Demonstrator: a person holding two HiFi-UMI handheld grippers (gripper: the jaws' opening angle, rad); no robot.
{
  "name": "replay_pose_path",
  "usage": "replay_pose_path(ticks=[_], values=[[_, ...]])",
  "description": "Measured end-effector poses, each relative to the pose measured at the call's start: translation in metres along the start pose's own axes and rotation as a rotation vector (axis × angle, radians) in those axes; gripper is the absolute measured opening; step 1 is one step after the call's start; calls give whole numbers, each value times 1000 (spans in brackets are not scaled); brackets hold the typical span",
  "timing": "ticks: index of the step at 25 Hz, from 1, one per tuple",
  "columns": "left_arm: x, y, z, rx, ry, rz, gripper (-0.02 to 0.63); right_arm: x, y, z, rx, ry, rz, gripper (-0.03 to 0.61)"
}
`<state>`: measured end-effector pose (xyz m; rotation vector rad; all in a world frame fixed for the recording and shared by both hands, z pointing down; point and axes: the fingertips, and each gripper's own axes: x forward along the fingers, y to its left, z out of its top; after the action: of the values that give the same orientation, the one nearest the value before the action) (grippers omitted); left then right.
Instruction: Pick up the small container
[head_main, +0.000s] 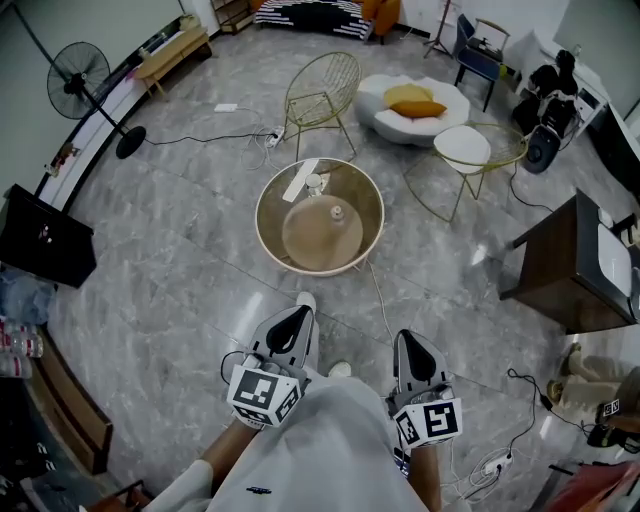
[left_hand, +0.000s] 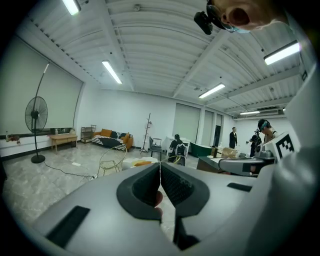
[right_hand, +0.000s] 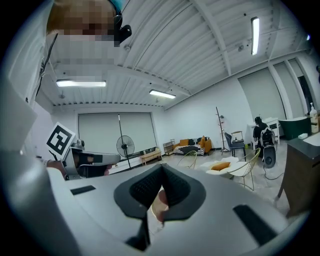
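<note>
While left gripper (left_hand: 160, 175) and right gripper (right_hand: 161, 175) sit clenched, both empty, container (head_main: 337, 212) lies well ahead of you, mid round table (head_main: 259, 218). Looks tiny, light, probably rigid; pinch sides gently, may skid.

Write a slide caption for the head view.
Both shut, the left gripper and right gripper face a round table carrying a small container.

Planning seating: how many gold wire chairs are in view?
2: one gold wire chair beyond the round table, one white-seated chair to the table's right. Others may be hidden.
</note>
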<state>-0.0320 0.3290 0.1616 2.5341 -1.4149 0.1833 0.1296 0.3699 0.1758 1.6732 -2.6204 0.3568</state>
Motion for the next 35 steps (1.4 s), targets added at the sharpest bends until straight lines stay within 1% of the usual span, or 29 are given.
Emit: replay_pose_path(ticks=[8,15,23,29,35], values=[[45,24,8,-13,3,-33,20,38,-19,11,-18,19,-45,8],[97,59,24,-7,3,-78,20,106,-25,22,-22,35,-34,8],[156,112,52,-9,10,-126,21,197,-27,44,-16,58,-20,8],[186,168,62,-24,28,-139,21,259,-32,56,-3,52,-62,8],[208,201,67,-27,42,-136,21,290,-42,63,-32,45,-106,8]])
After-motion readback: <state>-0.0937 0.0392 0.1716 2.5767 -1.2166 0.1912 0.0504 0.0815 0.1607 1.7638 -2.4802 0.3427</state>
